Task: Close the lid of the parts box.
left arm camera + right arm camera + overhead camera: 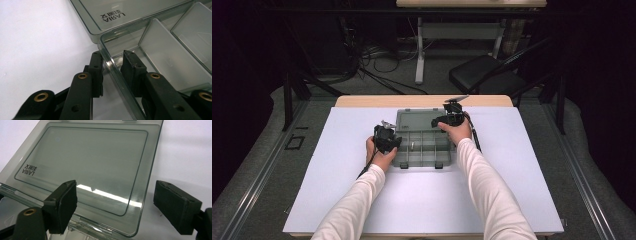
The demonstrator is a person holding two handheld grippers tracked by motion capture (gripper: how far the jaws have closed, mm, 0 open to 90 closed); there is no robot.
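Smoked-grey plastic organiser box [422, 145] sits at the table's [312, 190] far centre, its lid [85, 162] folded back flat. I see my left gripper [112, 65] clamped on the box's left wall, 1 jaw inside, 1 outside. My right gripper [115, 200] hangs wide over the lid, gripping nothing.

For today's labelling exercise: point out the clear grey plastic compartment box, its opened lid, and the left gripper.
Clear grey plastic compartment box [172, 57]: left gripper view, floor of a compartment.
Opened lid [90, 157]: right gripper view, middle of its flat panel.
Left gripper [113, 61]: left gripper view, midway between the fingertips astride the box's wall.
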